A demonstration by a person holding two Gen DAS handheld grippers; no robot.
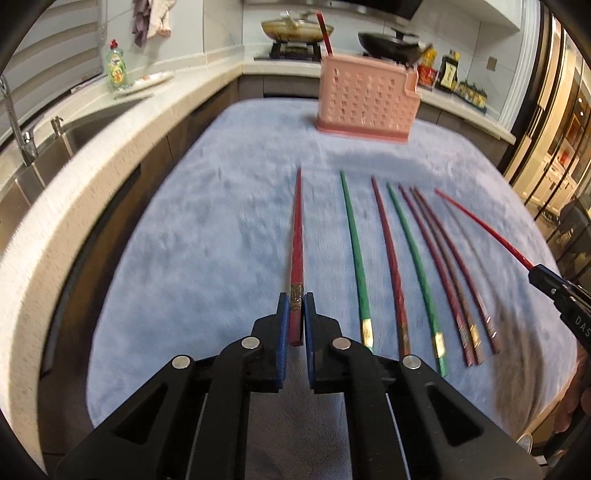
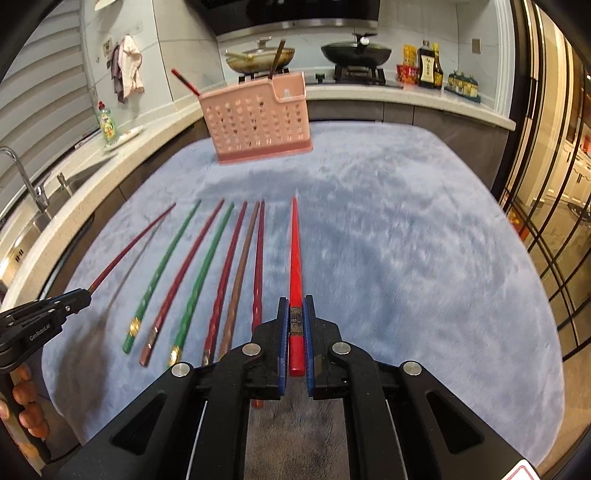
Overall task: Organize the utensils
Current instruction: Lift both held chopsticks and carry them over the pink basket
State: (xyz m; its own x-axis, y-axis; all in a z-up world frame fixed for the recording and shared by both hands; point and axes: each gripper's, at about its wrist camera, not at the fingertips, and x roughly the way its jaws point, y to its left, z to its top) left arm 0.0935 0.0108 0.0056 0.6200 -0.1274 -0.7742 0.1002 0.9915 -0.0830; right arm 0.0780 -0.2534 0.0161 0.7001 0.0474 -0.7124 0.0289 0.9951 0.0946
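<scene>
My left gripper is shut on a dark red chopstick and holds it above the blue mat; it also shows in the right wrist view. My right gripper is shut on a bright red chopstick, which shows in the left wrist view. Several green and red chopsticks lie side by side on the mat, also in the right wrist view. A pink perforated holder stands at the mat's far end with a red chopstick in it.
A counter with a sink and a dish soap bottle runs along the left. A stove with two pans and sauce bottles are at the back. A glass partition is at the right.
</scene>
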